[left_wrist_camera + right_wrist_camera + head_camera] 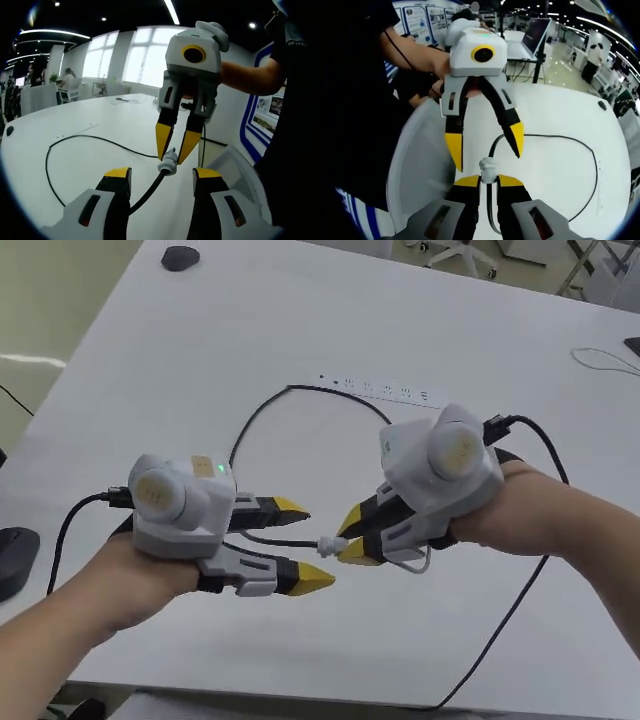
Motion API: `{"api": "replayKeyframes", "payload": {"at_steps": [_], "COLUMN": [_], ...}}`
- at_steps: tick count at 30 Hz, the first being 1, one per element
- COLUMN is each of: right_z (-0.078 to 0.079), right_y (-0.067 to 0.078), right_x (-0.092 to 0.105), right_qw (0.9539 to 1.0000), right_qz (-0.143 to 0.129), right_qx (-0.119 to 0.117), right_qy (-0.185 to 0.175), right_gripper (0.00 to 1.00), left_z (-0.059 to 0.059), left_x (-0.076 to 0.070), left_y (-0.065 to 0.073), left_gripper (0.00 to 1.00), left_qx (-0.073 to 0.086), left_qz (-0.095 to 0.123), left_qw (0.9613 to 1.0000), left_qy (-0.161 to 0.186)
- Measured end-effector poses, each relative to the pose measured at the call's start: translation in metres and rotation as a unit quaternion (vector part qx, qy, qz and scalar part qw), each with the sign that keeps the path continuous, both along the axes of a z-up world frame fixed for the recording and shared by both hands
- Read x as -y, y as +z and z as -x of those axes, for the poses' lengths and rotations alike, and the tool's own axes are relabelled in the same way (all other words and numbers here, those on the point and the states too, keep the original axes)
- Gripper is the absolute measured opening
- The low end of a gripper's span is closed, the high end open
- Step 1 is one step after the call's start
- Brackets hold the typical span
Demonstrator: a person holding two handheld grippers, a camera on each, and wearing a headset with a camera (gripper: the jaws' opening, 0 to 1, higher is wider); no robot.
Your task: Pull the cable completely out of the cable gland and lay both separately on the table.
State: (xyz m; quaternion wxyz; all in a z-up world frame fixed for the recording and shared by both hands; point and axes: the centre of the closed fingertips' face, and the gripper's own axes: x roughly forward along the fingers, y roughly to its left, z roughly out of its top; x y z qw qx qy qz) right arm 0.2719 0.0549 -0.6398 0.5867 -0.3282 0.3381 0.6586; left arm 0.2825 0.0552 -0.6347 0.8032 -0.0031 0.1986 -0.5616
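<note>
A small white cable gland [328,543] hangs above the white table [200,370] with a black cable [262,405] coming out of its left end. My right gripper [350,537] is shut on the gland [487,169], which sticks out past its yellow tips. My left gripper [305,543] faces it with jaws open, and the cable [145,195] runs between them untouched. From there the cable [560,136] sweeps in a wide loop over the tabletop. In the left gripper view the right gripper [176,150] pinches the gland [168,162] from above.
A white power strip [385,392] lies behind the loop. A dark mouse [180,257] sits at the far left corner, and another black object [15,560] at the left edge. A gripper's own black lead [520,600] trails off the near right edge.
</note>
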Motion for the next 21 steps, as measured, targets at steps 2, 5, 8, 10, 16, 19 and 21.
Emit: {"api": "replayKeyframes", "payload": {"at_steps": [2, 5, 8, 10, 16, 19, 21], "right_z": [0.000, 0.000, 0.001, 0.001, 0.002, 0.004, 0.004], "right_y": [0.000, 0.000, 0.000, 0.000, 0.000, 0.001, 0.000], "right_x": [0.001, 0.003, 0.004, 0.005, 0.007, 0.006, 0.006], "right_qw": [1.0000, 1.0000, 1.0000, 1.0000, 0.9998, 0.9998, 0.9997], "right_qz": [-0.001, 0.000, -0.002, -0.002, -0.004, -0.007, -0.006], "right_qx": [-0.002, -0.003, -0.005, -0.005, -0.007, -0.008, -0.008], "right_qy": [0.001, 0.003, 0.004, 0.007, 0.015, 0.019, 0.021], "right_gripper": [0.06, 0.06, 0.06, 0.06, 0.06, 0.06, 0.06], "left_z": [0.001, 0.002, 0.004, 0.004, 0.006, 0.005, 0.005], "left_x": [0.002, 0.004, 0.007, 0.008, 0.011, 0.012, 0.013], "left_y": [0.001, 0.000, -0.001, -0.002, 0.000, -0.001, -0.002], "left_gripper": [0.42, 0.36, 0.32, 0.30, 0.25, 0.21, 0.20], "left_qx": [-0.002, -0.007, -0.008, -0.014, -0.014, -0.016, -0.013], "left_qz": [0.003, 0.003, 0.005, 0.005, 0.013, 0.013, 0.013], "left_qw": [1.0000, 0.9999, 0.9998, 0.9997, 0.9995, 0.9994, 0.9994], "left_qy": [-0.005, -0.010, -0.017, -0.018, -0.025, -0.027, -0.029]}}
